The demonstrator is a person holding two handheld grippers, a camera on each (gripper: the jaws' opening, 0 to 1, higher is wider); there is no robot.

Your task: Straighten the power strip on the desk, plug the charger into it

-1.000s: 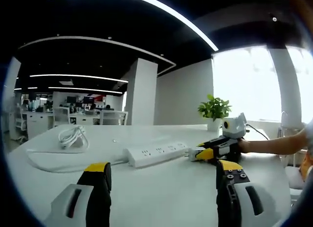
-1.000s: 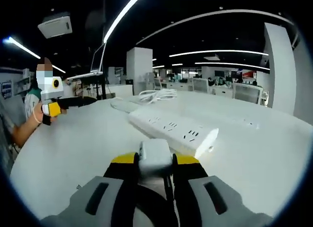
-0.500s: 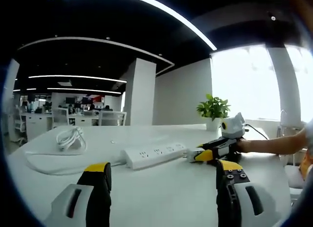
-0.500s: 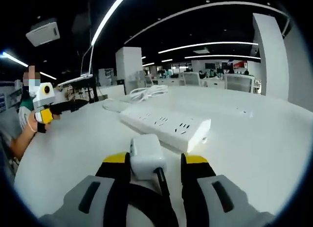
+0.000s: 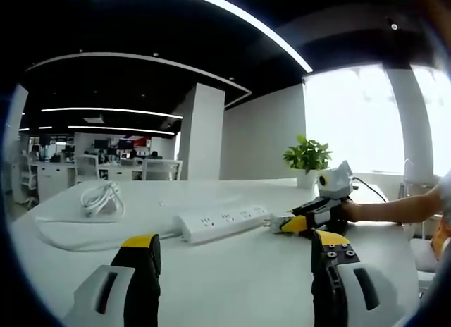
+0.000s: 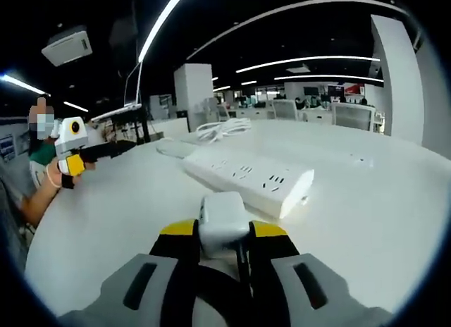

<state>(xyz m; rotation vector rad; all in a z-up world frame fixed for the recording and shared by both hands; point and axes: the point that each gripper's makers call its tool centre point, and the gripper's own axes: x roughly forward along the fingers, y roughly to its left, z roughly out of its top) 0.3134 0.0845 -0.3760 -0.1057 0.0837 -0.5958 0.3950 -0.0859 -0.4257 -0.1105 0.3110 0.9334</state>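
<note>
A white power strip (image 5: pixel 222 223) lies on the white desk (image 5: pixel 232 285), slanted, with its sockets facing up. My left gripper (image 5: pixel 236 267) is open above the desk's near part, with nothing between its fingers. To the right of the strip's end, my right gripper (image 5: pixel 310 218) holds a small white charger (image 5: pixel 278 223). In the right gripper view the right gripper (image 6: pixel 220 237) is shut on the white charger (image 6: pixel 224 225), a short way from the near end of the power strip (image 6: pixel 250 179). The left gripper (image 6: pixel 74 154) shows at far left.
A coiled white cable (image 5: pixel 102 196) lies at the desk's far left, above a flat white pad (image 5: pixel 70 232). A potted plant (image 5: pixel 308 158) stands behind the strip's right end. A person's forearm (image 5: pixel 394 208) reaches in from the right. Office desks fill the background.
The right gripper's jaws stood slightly wider around the charger half a second ago and now press on it again. The left gripper view has hardly shifted.
</note>
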